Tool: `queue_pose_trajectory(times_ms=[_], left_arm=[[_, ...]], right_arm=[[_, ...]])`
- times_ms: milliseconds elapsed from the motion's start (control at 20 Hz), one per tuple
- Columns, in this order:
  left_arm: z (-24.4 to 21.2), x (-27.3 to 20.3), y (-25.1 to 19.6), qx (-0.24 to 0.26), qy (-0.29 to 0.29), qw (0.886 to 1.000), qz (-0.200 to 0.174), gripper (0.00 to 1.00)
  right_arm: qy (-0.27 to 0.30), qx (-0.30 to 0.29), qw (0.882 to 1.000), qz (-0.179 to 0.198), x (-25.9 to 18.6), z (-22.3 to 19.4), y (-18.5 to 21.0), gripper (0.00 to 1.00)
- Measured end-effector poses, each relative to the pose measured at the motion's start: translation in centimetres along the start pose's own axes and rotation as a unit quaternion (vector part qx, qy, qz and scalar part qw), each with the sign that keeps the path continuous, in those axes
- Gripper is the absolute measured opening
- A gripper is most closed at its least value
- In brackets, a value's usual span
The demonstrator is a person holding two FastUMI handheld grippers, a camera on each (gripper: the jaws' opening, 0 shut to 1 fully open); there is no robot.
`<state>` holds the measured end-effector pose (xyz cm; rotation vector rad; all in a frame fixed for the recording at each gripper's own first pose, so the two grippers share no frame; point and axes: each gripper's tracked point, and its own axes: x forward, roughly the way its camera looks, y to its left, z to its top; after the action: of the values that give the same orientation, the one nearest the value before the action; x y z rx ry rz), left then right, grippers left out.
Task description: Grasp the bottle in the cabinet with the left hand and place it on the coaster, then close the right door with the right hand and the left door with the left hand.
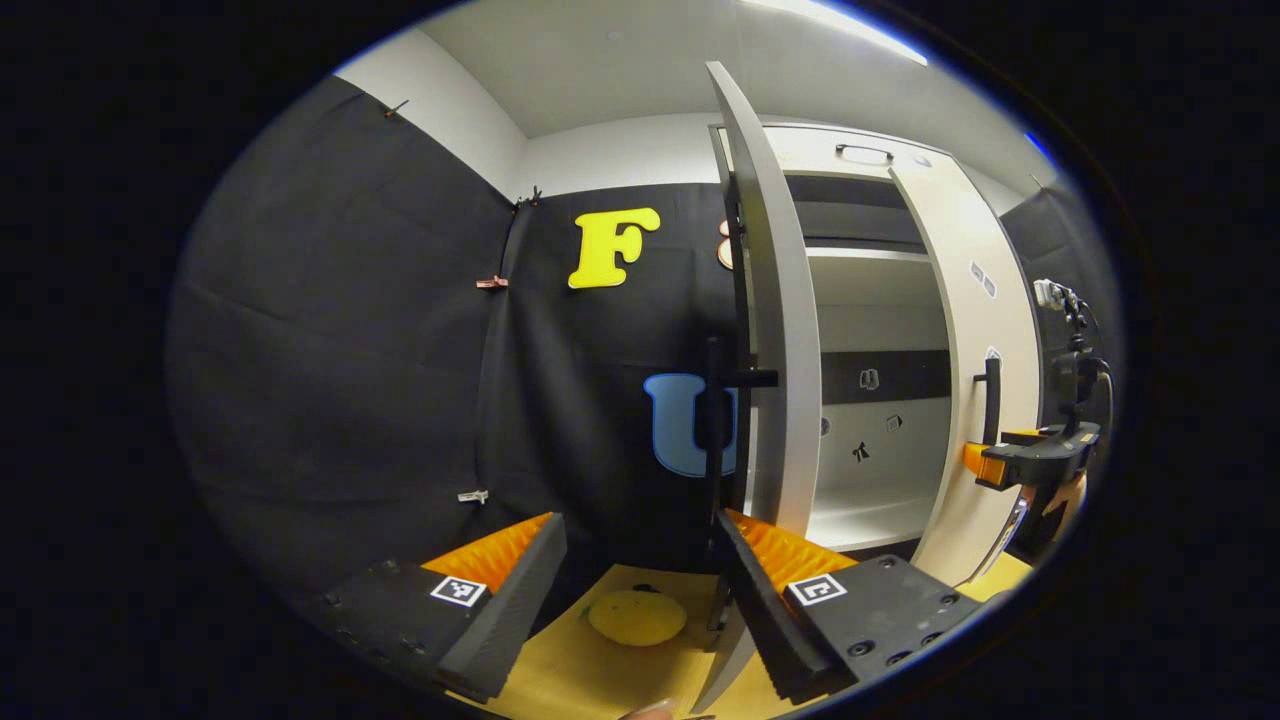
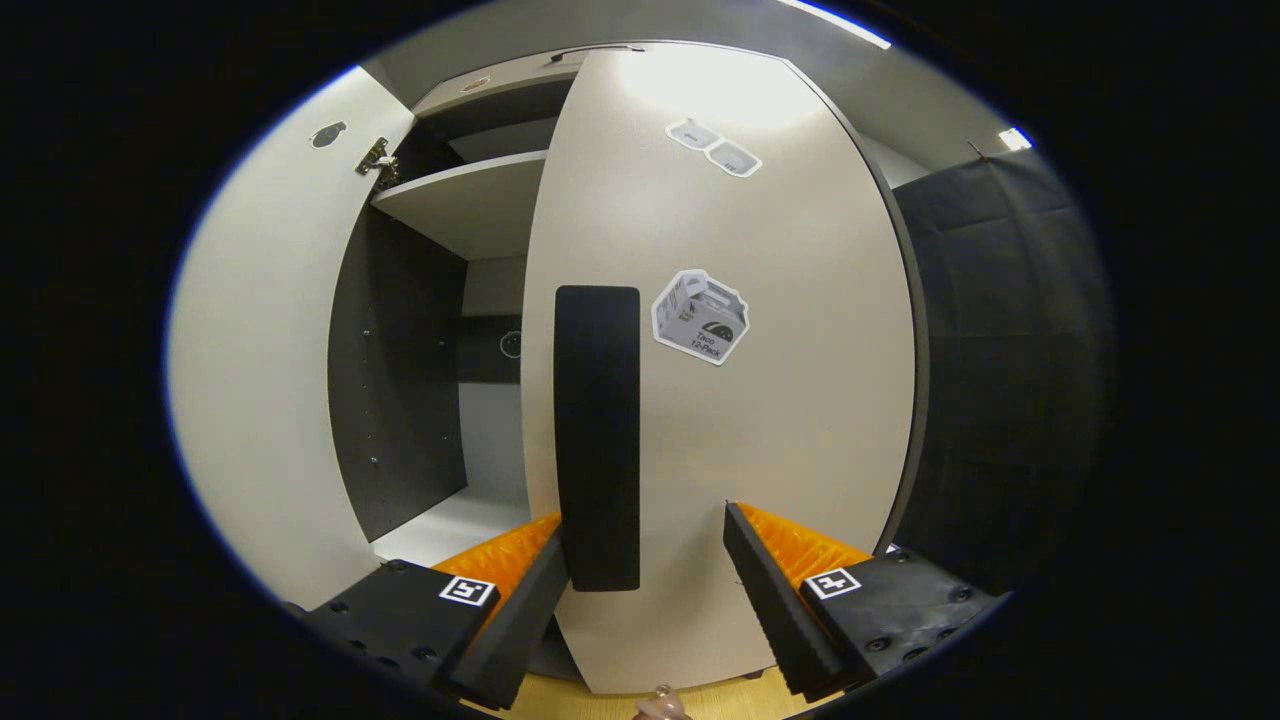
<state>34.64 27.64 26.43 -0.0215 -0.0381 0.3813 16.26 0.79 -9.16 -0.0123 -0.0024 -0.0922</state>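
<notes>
White right door [image 2: 720, 400] just before parted right claw [image 2: 645, 580].

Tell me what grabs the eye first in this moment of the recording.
In the right gripper view, the pale right door looms close, its dark vertical handle just above the open right gripper. In the left gripper view, the left door stands edge-on above the open left gripper, with a yellow coaster on the wooden table below.

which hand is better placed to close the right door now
Right. The right tool is open directly in front of the right door, beside its black handle. The left tool faces the left door's edge.
</notes>
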Motion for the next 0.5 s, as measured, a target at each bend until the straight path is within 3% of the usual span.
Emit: queue_pose_trajectory(times_ms=[200, 450, 500], left_arm=[[0.0, 0.4, -0.7, -0.019, 0.004, 0.999, -0.031, 0.92], [0.0, -0.2, -3.9, -0.002, 0.006, 0.998, -0.066, 0.92], [0.0, -0.4, -4.9, -0.003, 0.008, 0.997, -0.077, 0.87]], right_arm=[[0.017, 0.012, 1.000, 0.022, -2.0, -0.4, 0.8, 0.97], [0.005, -0.026, 0.999, 0.036, -6.7, 0.4, 0.1, 0.97], [0.001, -0.028, 0.999, 0.037, -7.3, 0.7, -0.1, 0.96]])
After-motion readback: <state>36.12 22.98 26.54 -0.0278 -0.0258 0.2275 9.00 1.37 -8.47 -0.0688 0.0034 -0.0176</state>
